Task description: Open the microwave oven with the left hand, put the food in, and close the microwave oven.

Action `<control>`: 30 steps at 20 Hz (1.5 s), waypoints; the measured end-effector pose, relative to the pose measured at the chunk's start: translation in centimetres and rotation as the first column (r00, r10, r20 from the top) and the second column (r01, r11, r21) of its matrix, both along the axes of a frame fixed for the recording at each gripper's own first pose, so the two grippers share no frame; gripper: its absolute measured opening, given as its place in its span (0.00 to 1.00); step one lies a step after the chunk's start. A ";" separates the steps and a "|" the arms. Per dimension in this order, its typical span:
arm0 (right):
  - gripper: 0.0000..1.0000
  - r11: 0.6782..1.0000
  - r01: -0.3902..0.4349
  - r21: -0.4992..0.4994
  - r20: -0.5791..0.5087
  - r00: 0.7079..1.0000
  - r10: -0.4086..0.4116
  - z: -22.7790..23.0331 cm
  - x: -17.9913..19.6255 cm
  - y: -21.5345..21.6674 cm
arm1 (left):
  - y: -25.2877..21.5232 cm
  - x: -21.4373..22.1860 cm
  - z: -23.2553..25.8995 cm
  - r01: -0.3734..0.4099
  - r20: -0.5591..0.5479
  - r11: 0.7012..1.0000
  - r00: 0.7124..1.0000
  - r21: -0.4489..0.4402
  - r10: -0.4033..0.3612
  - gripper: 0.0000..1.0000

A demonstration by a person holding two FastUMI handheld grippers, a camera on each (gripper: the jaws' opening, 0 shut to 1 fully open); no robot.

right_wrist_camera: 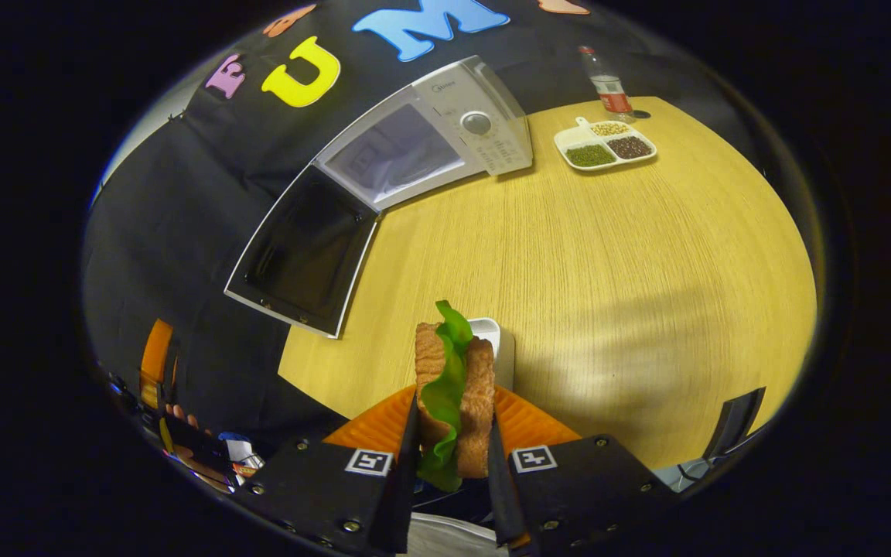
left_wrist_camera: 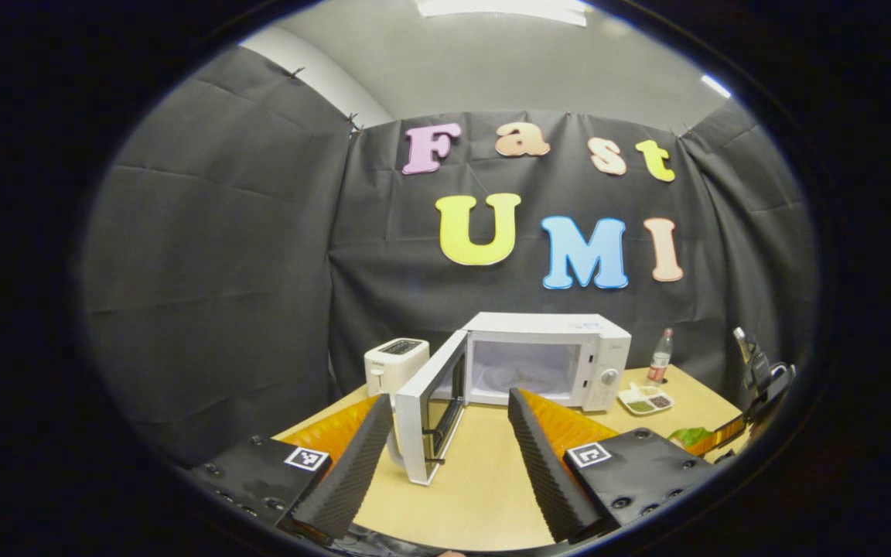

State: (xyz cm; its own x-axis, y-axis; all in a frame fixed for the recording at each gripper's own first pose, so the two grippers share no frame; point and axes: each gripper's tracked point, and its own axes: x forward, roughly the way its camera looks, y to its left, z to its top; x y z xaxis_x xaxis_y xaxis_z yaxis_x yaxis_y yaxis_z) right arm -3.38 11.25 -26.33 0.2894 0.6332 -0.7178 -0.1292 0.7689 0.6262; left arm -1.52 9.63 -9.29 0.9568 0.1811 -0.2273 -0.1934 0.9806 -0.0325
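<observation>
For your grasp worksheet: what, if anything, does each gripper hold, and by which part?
The right gripper clamps the sandwich by its two bread faces, lettuce between. The left gripper is open and holds nothing.

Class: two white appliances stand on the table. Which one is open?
The microwave oven, the larger one: its door is swung wide. The small toaster to its left has no door.
</observation>
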 end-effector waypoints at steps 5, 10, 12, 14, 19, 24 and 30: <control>0.41 0.999 0.042 0.010 0.081 0.996 -0.042 2.9 3.1 1.3 | 0.5 1.6 -0.2 0.022 0.012 0.999 1.000 -0.023 -0.022 0.98; 0.42 0.996 0.083 0.012 0.142 0.986 -0.084 4.3 7.0 4.3 | 2.4 3.5 0.4 0.045 0.028 0.999 0.999 -0.006 -0.045 0.98; 0.42 0.994 0.106 0.026 0.156 0.982 -0.109 4.8 8.4 5.9 | 3.6 4.0 0.5 0.049 0.034 0.999 0.998 -0.007 -0.049 0.98; 0.41 0.993 0.118 0.027 0.174 0.977 -0.121 4.9 9.5 7.5 | 5.0 4.7 0.5 0.048 0.035 0.999 0.998 -0.011 -0.047 0.98; 0.42 0.982 0.182 0.050 0.219 0.957 -0.188 5.6 12.3 11.0 | 8.5 5.8 -0.2 0.033 0.029 0.999 0.999 -0.022 -0.032 0.98; 0.41 0.963 0.251 0.096 0.247 0.931 -0.267 5.8 15.6 14.0 | 11.8 6.6 -1.5 0.020 0.008 0.999 1.000 -0.034 -0.019 0.98; 0.41 0.923 0.347 0.168 0.263 0.886 -0.381 5.6 20.0 17.1 | 15.3 7.5 -3.0 0.002 -0.021 1.000 1.000 -0.024 -0.002 0.98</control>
State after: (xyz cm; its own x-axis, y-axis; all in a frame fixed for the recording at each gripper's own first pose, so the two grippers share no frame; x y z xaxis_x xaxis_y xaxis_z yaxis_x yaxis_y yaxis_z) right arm 16.61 28.34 -20.78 0.6964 0.5151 -0.4997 -0.0397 0.7229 0.6898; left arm 5.96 24.96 -12.27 0.9522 0.1735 -0.2515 -0.1922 0.9800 -0.0516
